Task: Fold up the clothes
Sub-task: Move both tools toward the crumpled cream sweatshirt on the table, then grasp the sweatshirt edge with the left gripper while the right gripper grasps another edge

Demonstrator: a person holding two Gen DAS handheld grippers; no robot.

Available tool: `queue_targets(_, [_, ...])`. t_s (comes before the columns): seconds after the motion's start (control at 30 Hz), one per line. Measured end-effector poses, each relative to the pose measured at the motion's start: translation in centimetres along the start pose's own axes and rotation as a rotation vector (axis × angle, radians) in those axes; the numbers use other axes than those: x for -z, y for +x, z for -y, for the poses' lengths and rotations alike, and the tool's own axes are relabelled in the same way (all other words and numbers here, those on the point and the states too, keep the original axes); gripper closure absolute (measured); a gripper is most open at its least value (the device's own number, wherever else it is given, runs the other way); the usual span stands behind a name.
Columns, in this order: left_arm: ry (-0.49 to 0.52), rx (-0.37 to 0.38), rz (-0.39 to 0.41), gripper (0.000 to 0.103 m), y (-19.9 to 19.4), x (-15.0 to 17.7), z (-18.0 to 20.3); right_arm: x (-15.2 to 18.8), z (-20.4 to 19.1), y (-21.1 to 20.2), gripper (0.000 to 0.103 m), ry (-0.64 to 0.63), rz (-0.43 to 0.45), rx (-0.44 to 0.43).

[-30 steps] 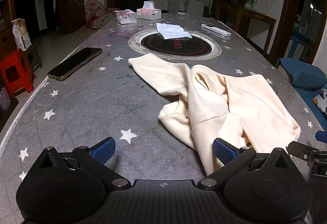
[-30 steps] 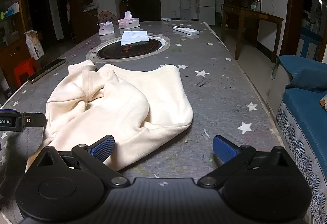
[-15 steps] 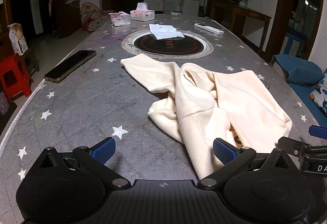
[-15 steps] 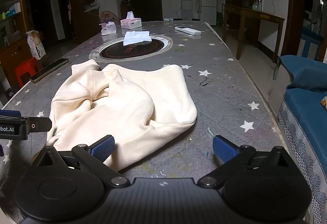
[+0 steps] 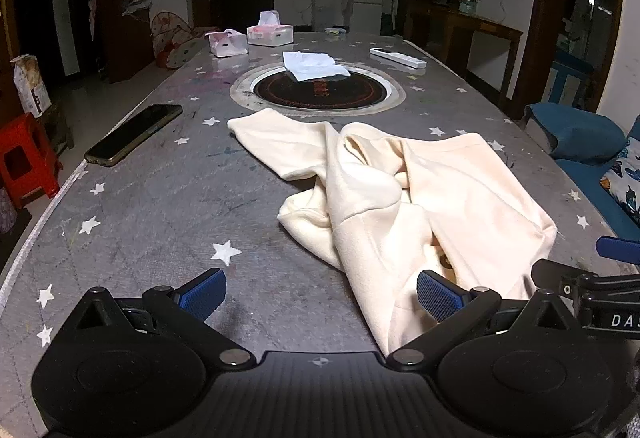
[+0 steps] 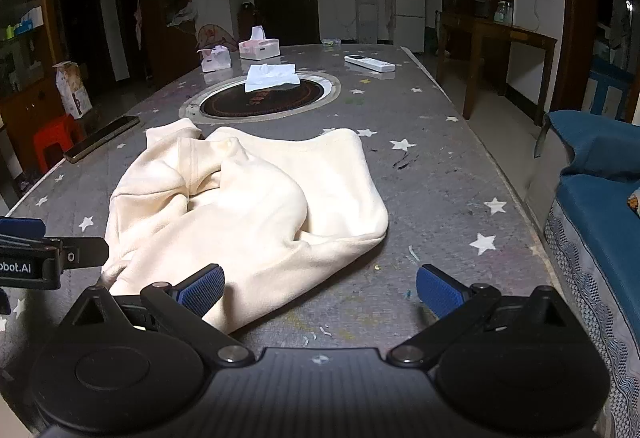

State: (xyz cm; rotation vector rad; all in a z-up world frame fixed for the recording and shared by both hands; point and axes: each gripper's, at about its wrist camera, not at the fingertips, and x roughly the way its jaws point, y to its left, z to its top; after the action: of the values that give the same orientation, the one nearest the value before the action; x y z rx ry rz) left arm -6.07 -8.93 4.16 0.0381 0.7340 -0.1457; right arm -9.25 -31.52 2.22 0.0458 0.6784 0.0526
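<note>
Left gripper (image 5: 320, 290) gapes wide beside the hem; the cream sweatshirt (image 5: 404, 198) lies rumpled mid-table (image 5: 160, 206), soft, light, floppy, best pinched at hem or sleeve cuff; right gripper (image 6: 320, 288) gapes too, holding nothing.

Item count: one cream garment (image 5: 420, 198), one phone (image 5: 134, 134), two tissue boxes (image 5: 269, 34) (image 5: 226, 43), one loose tissue (image 5: 314, 65), one remote control (image 5: 398, 58), one red stool (image 5: 26, 158), two grippers (image 5: 320, 292) (image 6: 320, 290).
</note>
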Motion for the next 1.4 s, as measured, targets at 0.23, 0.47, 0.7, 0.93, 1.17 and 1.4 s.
queue_targets(0.23, [0.019,-0.005,0.007,0.000,-0.6,0.3,0.4,0.1,-0.2,-0.5,0.000,-0.003,0.006,-0.003])
queue_targets(0.47, [0.044,-0.004,0.009,0.000,-1.2,0.6,1.2,0.2,-0.3,-1.0,0.000,-0.006,0.010,-0.001])
queue_targets(0.7, [0.067,-0.013,0.025,0.000,-1.7,0.8,1.7,0.2,-0.4,-1.4,0.000,-0.007,0.017,0.003])
queue_targets(0.93, [0.082,-0.015,0.034,0.000,-1.7,0.7,1.9,-0.1,-0.7,-1.4,0.000,-0.020,0.021,-0.005])
queue_targets(1.17, [0.080,-0.021,0.039,0.000,-1.3,0.2,1.7,-0.6,-0.8,-1.0,0.000,-0.026,0.021,-0.005])
queue_targets(1.4, [0.067,-0.037,0.045,0.000,-0.7,-0.5,0.9,-0.9,-1.1,-0.3,0.000,-0.035,0.009,-0.021])
